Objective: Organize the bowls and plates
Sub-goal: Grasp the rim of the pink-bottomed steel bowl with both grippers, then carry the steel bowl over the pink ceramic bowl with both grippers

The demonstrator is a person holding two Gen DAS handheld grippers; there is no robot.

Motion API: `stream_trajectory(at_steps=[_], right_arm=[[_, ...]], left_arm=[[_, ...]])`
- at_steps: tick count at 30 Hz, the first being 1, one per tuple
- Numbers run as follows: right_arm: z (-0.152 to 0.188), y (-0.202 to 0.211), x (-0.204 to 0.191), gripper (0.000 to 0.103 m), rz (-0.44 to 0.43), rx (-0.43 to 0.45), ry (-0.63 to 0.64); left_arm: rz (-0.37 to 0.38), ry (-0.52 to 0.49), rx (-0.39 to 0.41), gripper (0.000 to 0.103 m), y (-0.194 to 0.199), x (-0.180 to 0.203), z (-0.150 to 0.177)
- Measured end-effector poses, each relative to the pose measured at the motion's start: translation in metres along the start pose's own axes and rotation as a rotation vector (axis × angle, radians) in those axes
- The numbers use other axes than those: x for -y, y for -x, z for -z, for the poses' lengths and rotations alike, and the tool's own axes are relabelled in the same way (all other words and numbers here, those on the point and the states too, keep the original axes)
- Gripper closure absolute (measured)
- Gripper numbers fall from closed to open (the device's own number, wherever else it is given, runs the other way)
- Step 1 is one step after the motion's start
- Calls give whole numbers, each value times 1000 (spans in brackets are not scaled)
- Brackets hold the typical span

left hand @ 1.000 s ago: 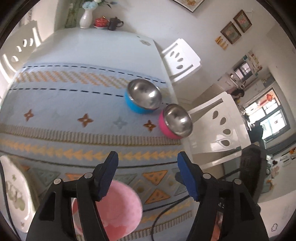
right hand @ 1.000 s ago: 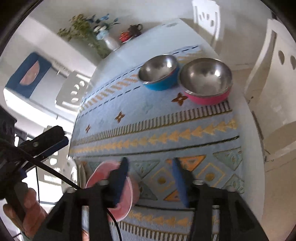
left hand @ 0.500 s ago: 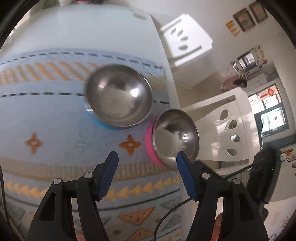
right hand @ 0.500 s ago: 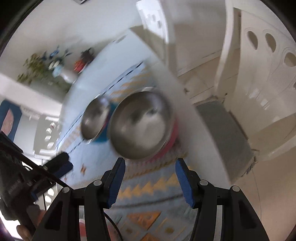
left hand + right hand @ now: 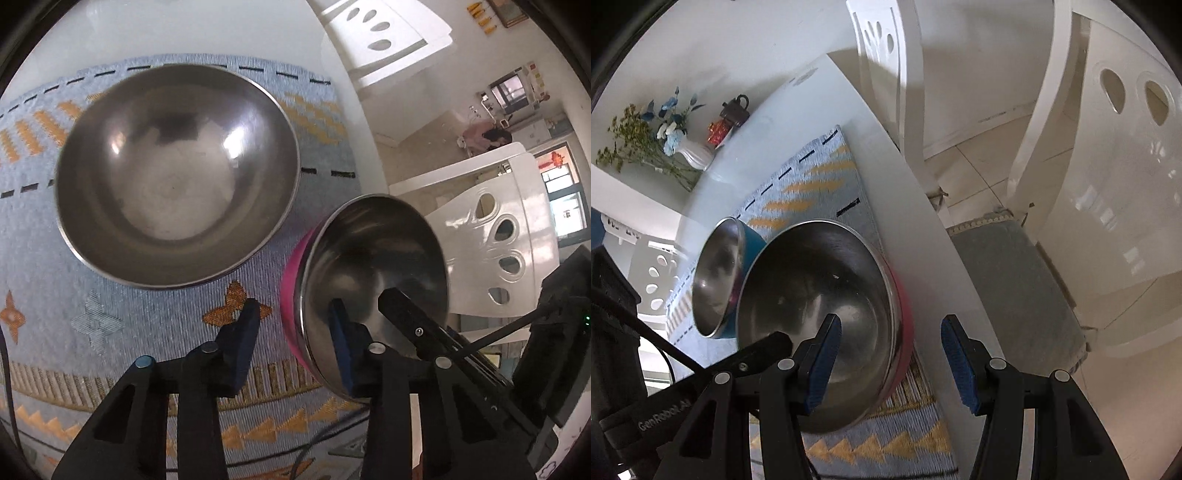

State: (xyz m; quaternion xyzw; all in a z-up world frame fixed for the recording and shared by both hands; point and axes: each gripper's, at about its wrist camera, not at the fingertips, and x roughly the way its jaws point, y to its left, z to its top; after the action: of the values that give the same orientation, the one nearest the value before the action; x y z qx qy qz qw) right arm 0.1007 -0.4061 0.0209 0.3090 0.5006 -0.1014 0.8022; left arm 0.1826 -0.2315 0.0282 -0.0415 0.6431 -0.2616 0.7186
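A steel bowl with a pink outside [image 5: 373, 258] [image 5: 827, 295] sits on the patterned mat near the table's right edge. A steel bowl with a blue outside [image 5: 173, 177] [image 5: 720, 273] stands just left of it. My left gripper [image 5: 295, 343] is open and straddles the pink bowl's left wall, one finger inside, one outside. My right gripper [image 5: 890, 358] is open and straddles the bowl's right wall the same way. The right gripper's finger [image 5: 410, 317] shows inside the bowl in the left wrist view.
The blue and orange mat [image 5: 92, 325] covers the white table [image 5: 916, 206]. White chairs [image 5: 1108, 166] stand close at the right. A vase of flowers [image 5: 683, 147] and a teapot [image 5: 735, 110] stand at the table's far end.
Both grippers have moved forward and down from above the near mat to the pink bowl. Each now has one finger inside the bowl and one outside. The pink plate has left view.
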Motion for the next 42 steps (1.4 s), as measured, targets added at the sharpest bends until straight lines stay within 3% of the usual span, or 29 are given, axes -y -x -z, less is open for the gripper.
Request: stream_trajectory(at_steps=[2, 4, 10, 25, 31, 42], right_arm=[[0, -2, 0, 51, 19, 12, 10], [1, -5, 1, 64, 18, 12, 13], [9, -6, -3, 85, 39, 20, 38], [37, 43, -26, 85, -16, 55, 48], [51, 88, -57, 85, -46, 93, 118], [111, 167, -127, 84, -139, 151, 253]], left_arm=[[1, -1, -13, 75, -3, -1, 0], [-15, -12, -30, 77, -7, -1, -2], [-17, -62, -17, 88, -8, 5, 1], [15, -68, 91, 88, 59, 8, 29], [5, -60, 178, 88, 120, 12, 56], [8, -6, 352, 88, 223, -10, 126]])
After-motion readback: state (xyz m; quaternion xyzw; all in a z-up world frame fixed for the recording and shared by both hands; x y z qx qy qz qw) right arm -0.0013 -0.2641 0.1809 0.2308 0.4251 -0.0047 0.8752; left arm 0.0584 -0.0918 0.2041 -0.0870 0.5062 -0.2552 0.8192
